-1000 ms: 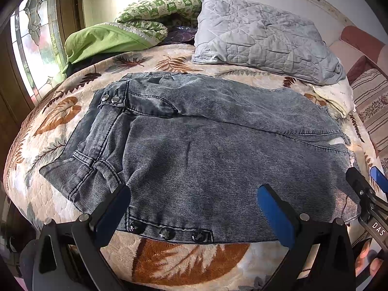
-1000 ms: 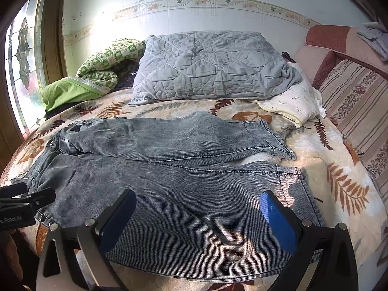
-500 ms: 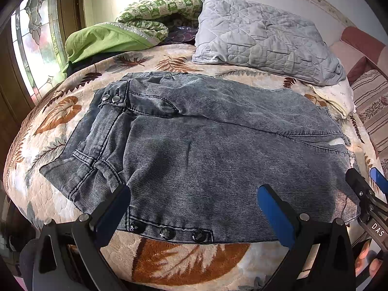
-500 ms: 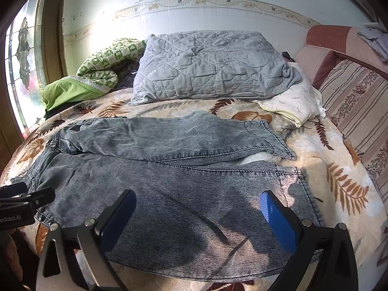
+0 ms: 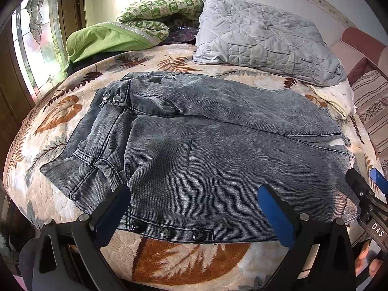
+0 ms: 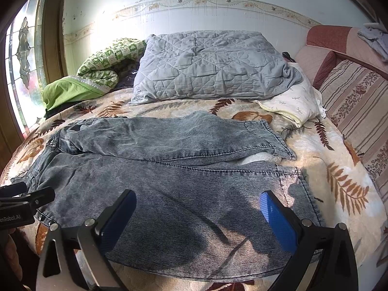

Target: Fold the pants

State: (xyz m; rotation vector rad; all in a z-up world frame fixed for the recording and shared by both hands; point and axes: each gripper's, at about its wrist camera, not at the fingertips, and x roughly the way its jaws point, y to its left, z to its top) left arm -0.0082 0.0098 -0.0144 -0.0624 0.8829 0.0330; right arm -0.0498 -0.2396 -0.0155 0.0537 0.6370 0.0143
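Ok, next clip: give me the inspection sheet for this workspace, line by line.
Surface: bed under a cream bedspread with a leaf print.
Job's things: grey denim pants laid flat, unfolded, waistband toward the window, legs side by side.
Clutter: grey quilted pillow, green blanket and white pillow, all at the far edge, clear of the pants.
Grippers: left hand-held gripper open over the waistband's near corner; right hand-held gripper open over the near leg. Neither grips fabric.
Cables: nothing seen.
Surroundings: stained-glass window at one side, striped headboard cushion at the other, wall behind.
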